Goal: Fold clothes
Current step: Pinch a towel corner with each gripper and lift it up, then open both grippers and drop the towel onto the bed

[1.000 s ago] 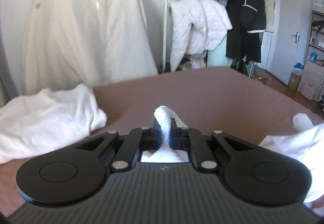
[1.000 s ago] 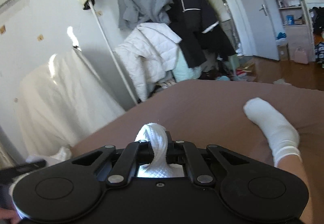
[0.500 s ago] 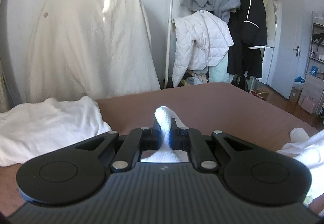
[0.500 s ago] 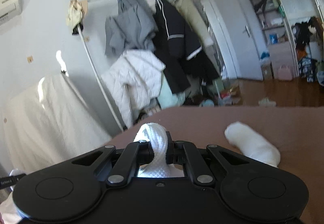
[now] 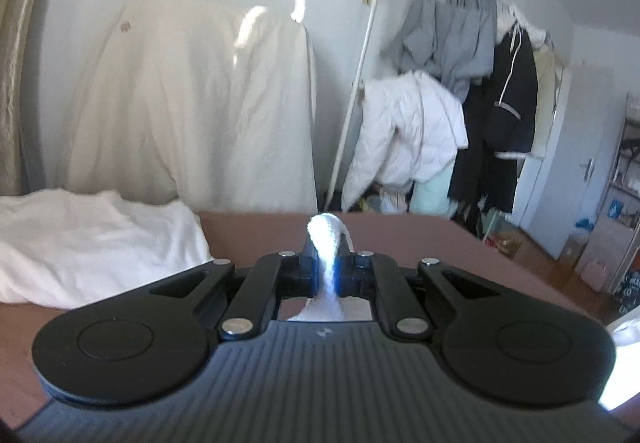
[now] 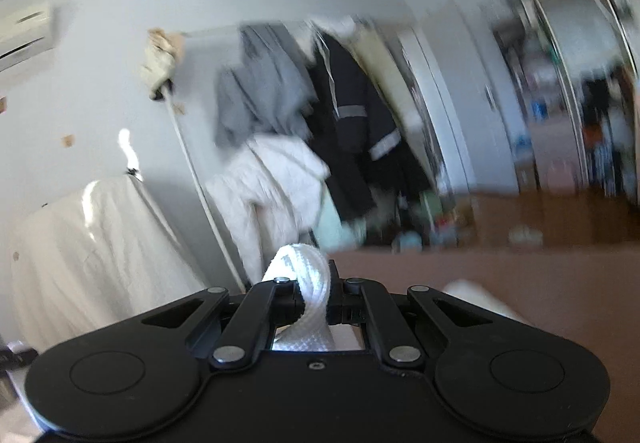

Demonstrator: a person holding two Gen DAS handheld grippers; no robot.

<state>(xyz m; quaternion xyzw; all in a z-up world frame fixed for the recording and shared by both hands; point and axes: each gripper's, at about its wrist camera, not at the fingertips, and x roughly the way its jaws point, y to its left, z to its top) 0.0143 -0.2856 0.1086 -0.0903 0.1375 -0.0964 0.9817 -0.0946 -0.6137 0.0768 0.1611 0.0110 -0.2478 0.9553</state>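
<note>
Pile at left: crumpled white cotton garment heap [image 5: 92,243] on the brown bedspread [image 5: 420,239], lower in view than a second ago.
Left gripper [image 5: 325,267]: clamped on a bunched white ribbed-knit cloth [image 5: 326,243], raised.
Right gripper [image 6: 316,301]: pinching another fold of the same cloth [image 6: 308,283]; view blurred, bed sunk lower.
Change: both grippers lifted; likely hoisting the cloth to spread it.
Cloth: hanging between the grippers above the bed, body hidden.

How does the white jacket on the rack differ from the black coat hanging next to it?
The white jacket is puffy and quilted and hangs low and bunched; the black coat is smooth, with pale trim, and hangs higher and longer. The jacket sits nearer the rack's pole, the coat further right. Both hang on the same crowded rack.
</note>
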